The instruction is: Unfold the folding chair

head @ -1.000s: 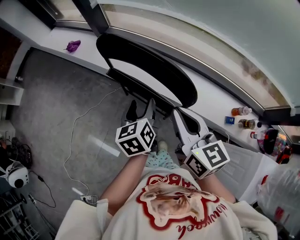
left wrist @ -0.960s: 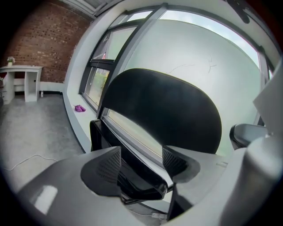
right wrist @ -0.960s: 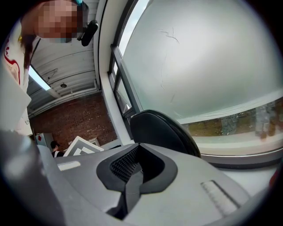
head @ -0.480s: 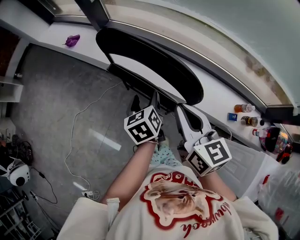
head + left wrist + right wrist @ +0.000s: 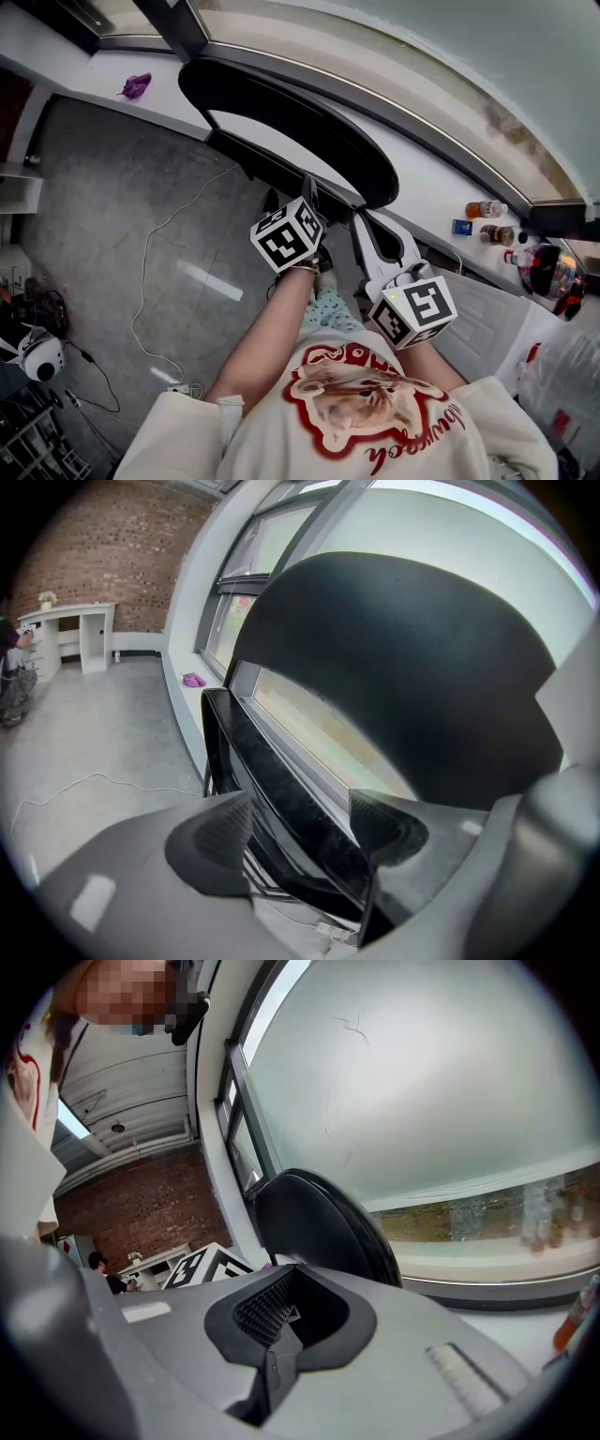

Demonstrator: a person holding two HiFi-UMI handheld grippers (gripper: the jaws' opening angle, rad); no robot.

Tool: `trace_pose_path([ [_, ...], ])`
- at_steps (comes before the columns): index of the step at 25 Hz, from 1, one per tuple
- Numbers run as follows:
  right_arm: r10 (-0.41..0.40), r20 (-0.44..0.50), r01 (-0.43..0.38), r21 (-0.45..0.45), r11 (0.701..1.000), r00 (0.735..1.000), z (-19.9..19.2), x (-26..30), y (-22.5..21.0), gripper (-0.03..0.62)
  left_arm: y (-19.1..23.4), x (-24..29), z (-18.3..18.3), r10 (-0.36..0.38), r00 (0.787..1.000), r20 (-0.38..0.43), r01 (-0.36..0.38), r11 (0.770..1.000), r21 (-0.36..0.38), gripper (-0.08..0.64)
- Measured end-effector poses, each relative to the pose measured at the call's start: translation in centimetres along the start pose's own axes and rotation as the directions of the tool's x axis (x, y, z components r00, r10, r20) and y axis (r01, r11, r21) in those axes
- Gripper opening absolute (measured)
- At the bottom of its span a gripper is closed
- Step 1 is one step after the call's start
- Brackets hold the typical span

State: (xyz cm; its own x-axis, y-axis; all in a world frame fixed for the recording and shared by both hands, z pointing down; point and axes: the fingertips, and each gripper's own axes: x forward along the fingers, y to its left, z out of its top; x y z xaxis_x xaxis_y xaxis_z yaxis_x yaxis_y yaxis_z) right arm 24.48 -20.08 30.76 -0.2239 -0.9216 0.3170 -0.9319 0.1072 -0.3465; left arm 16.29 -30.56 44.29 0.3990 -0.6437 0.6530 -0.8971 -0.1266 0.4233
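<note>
The black folding chair [image 5: 309,127] stands folded against the white window sill [image 5: 89,70], its rounded backrest uppermost. My left gripper [image 5: 307,195] reaches its lower edge. In the left gripper view the jaws stand wide apart, and the left gripper [image 5: 295,832] straddles the chair's thin black seat panel [image 5: 272,785] below the backrest [image 5: 403,658]. My right gripper [image 5: 361,223] hangs just right of it, near the chair's lower right corner. In the right gripper view the right gripper [image 5: 275,1340] is shut with nothing in it, and the chair [image 5: 319,1232] lies beyond.
A purple scrap [image 5: 136,86] lies on the sill at left, and bottles [image 5: 483,208] stand on it at right. A white cable [image 5: 148,272] trails over the grey floor to a plug [image 5: 178,386]. A white device [image 5: 37,356] sits at the far left.
My left gripper has moved up and forward from beside my leg to the chair's lower edge. The right gripper has barely shifted.
</note>
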Motion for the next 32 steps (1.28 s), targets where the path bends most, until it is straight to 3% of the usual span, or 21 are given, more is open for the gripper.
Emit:
trace_pose_path([
  [9, -0.018, 0.011, 0.018, 0.001, 1.000, 1.000, 0.1, -0.9, -0.2, 0.025, 0.1, 1.5, -0.7, 0.048, 0.998, -0.029, -0.047, 0.998, 0.029, 0.314],
  [12, -0.040, -0.027, 0.040, -0.029, 0.999, 0.999, -1.2, -1.0, -0.6, 0.023, 0.3, 2.4, -0.6, 0.057, 0.998, -0.039, -0.056, 0.998, 0.012, 0.314],
  [17, -0.078, -0.064, 0.075, -0.045, 0.996, 0.995, -3.2, -1.4, -1.4, 0.023, 0.6, 3.3, -2.1, 0.075, 0.989, -0.124, -0.074, 0.997, 0.017, 0.317],
  [23, -0.144, -0.071, 0.143, -0.020, 0.990, 0.987, -5.5, -1.5, -3.8, 0.025, 0.1, 3.8, -1.5, 0.056, 0.992, -0.112, -0.055, 0.998, 0.012, 0.317],
  [32, -0.211, -0.142, 0.212, -0.008, 0.977, 0.967, -9.3, -0.7, -7.1, 0.134, -0.2, 3.8, -1.0, 0.027, 0.998, -0.065, -0.026, 0.999, 0.019, 0.318],
])
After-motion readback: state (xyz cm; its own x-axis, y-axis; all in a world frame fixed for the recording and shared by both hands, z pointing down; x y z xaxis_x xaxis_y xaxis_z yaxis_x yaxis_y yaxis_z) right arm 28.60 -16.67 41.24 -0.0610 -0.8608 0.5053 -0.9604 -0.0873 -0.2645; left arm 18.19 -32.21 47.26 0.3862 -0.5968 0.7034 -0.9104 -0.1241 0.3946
